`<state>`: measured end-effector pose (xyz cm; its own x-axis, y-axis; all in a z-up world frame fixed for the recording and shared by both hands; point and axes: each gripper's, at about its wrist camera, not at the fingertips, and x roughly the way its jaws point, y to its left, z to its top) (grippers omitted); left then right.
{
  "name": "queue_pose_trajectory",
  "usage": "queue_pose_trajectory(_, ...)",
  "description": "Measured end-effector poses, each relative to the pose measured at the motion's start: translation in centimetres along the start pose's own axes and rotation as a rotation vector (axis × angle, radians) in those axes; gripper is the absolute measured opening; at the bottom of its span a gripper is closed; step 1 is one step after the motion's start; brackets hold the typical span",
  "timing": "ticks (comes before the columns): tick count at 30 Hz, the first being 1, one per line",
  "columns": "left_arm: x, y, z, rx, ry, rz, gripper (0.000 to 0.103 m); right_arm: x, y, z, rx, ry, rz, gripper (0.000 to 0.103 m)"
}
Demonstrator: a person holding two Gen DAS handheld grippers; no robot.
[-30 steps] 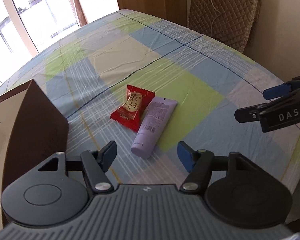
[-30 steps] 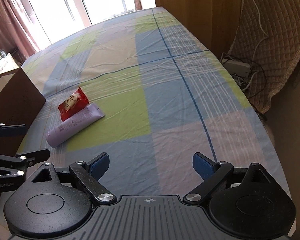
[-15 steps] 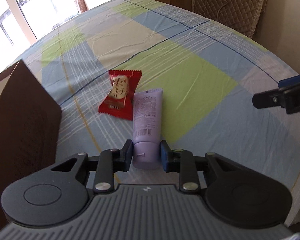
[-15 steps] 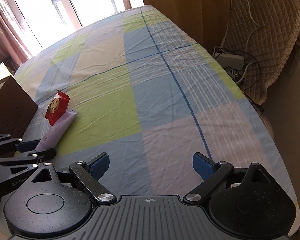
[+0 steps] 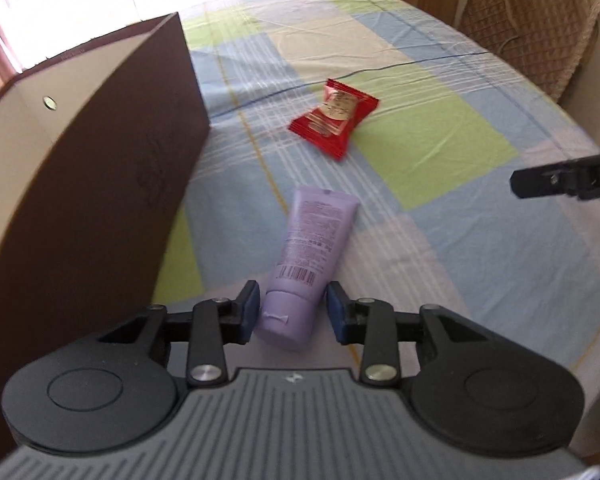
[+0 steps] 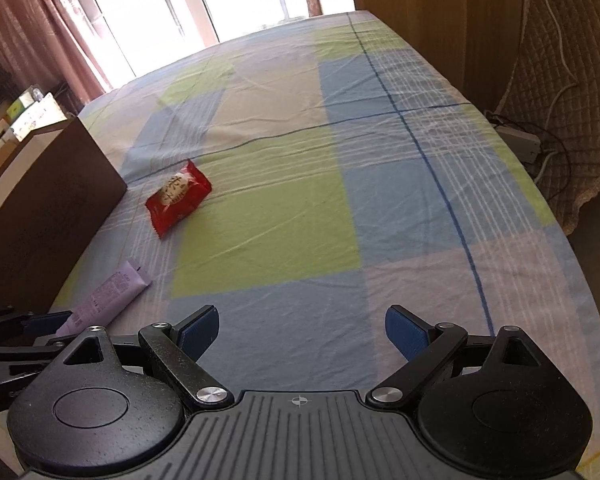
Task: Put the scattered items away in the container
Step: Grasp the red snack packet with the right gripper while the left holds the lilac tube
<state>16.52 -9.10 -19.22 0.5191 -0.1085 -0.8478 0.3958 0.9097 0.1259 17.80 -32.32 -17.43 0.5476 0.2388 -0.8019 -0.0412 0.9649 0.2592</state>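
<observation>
Lilac tube (image 5: 309,264) sits cap-first between the pads of the left gripper (image 5: 292,312), which is clamped on it just beside the brown box (image 5: 100,184). Right gripper (image 6: 300,330) hangs spread and empty over the checked cloth (image 6: 380,208). Farther off, a red packet (image 5: 334,118) lies near the box's corner.

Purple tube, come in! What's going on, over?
Left gripper shut on purple tube. Right gripper open, empty. Red packet loose on cloth. Brown box close, way clear.

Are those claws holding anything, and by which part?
The left gripper holds the purple tube by its cap end. The right gripper is empty.
</observation>
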Motion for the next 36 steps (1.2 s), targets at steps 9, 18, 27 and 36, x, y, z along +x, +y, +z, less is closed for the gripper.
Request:
queue_pose_trajectory(9,-0.1,1.7,-1.0,-0.188,0.012,0.066,0.025,4.3,4.1,6.0,0.071,0.029,0.142,0.095)
queue_pose_trajectory(18,0.2,2.3,-0.9,-0.266,0.016,0.049,0.026,9.6,8.0,9.5,0.096,0.029,0.066,0.062)
queue_pose_trajectory(27,0.0,2.6,-1.2,-0.255,0.005,0.035,0.028,8.8,7.8,5.3,-0.303,0.110,0.061,0.042)
queue_pose_trajectory(36,-0.2,2.8,-1.3,-0.255,0.016,0.026,0.028,3.5,6.7,3.5,-0.475,0.019,0.094,0.093)
